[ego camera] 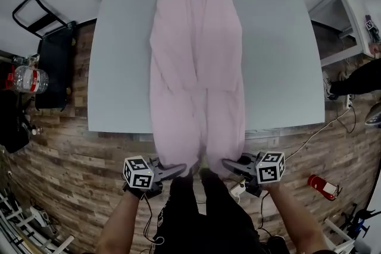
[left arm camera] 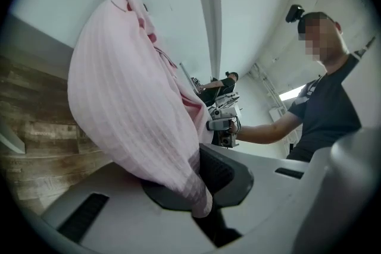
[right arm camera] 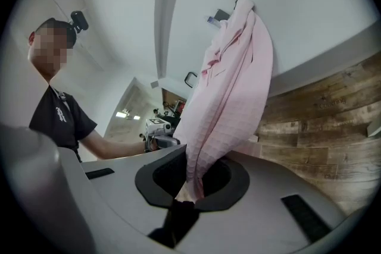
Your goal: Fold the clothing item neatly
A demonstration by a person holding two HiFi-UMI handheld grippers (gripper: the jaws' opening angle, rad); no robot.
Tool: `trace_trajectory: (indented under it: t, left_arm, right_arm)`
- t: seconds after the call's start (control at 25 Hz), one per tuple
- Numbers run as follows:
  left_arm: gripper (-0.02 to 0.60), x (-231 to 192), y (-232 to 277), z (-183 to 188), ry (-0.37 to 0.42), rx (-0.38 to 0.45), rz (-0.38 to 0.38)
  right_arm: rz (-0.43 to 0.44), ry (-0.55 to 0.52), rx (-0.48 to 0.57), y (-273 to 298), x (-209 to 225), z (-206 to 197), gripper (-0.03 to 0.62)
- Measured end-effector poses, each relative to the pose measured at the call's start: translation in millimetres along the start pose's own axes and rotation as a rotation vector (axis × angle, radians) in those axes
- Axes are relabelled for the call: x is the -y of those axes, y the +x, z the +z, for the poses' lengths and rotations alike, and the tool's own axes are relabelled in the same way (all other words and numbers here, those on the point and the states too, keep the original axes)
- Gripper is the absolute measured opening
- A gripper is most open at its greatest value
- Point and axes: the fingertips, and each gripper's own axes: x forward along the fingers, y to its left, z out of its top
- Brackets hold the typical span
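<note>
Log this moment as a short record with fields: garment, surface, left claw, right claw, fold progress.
garment: pink waffle-textured clothing item, laid lengthwise, near end hanging past the table's near edge
surface: pale grey table over wood-plank floor
left claw: shut on the garment's near left corner
right claw: shut on the garment's near right corner
fold progress: near end not yet brought over the far end; both corners held in front of the table

Right gripper point(right arm camera: 189, 192) jaws clamped on pink waffle-weave fabric garment point(right arm camera: 235, 86); fabric runs toward 1 o'clock. Brown wood-plank floor point(right arm camera: 324, 122) at 3 o'clock. Left gripper point(right arm camera: 158, 128) at 8 o'clock.
</note>
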Motion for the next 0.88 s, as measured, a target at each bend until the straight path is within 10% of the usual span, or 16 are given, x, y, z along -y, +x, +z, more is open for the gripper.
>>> trace_trajectory:
  t: [0.24,0.88]
  left_arm:
    - [0.021,43,-17,-7,-0.002,-0.020,-0.020]
    - [0.021,116,-33,129,0.343,0.059,0.134]
  right_arm:
    - [-0.026,0.053,-0.029,-20,-33,-8,0.040]
    - [-0.126,-0.204,0.106,-61,-101,100,0.040]
